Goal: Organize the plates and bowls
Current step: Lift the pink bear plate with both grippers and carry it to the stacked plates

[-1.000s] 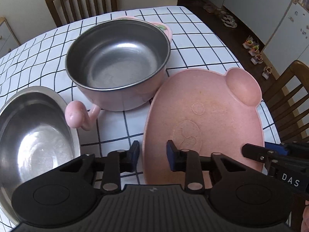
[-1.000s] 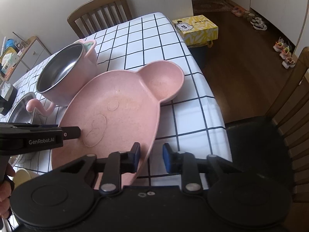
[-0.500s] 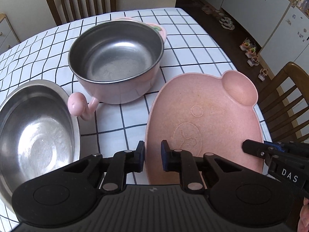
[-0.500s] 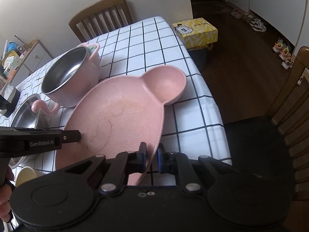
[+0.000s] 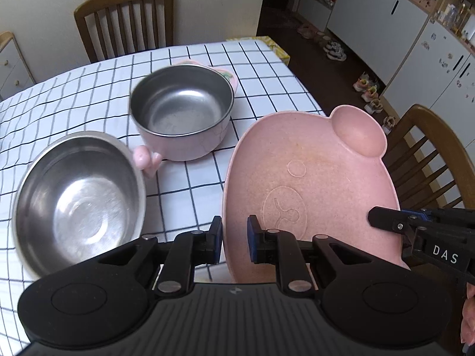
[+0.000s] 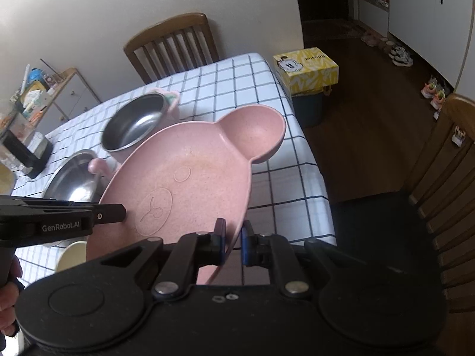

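The left gripper (image 5: 234,238) clamped the pink bear-shaped plate (image 5: 308,184) by its left rim, and the right gripper (image 6: 233,243) pinched its right rim, holding it tilted above the checked tablecloth (image 5: 89,101). Left of the plate sat a steel bowl (image 5: 77,201); beyond that bowl, a pink pot (image 5: 181,118).

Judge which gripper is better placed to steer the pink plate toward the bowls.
Left, probably: the left gripper pinches the pink plate rim on the side nearest the steel bowl; the right gripper clamps the far rim.
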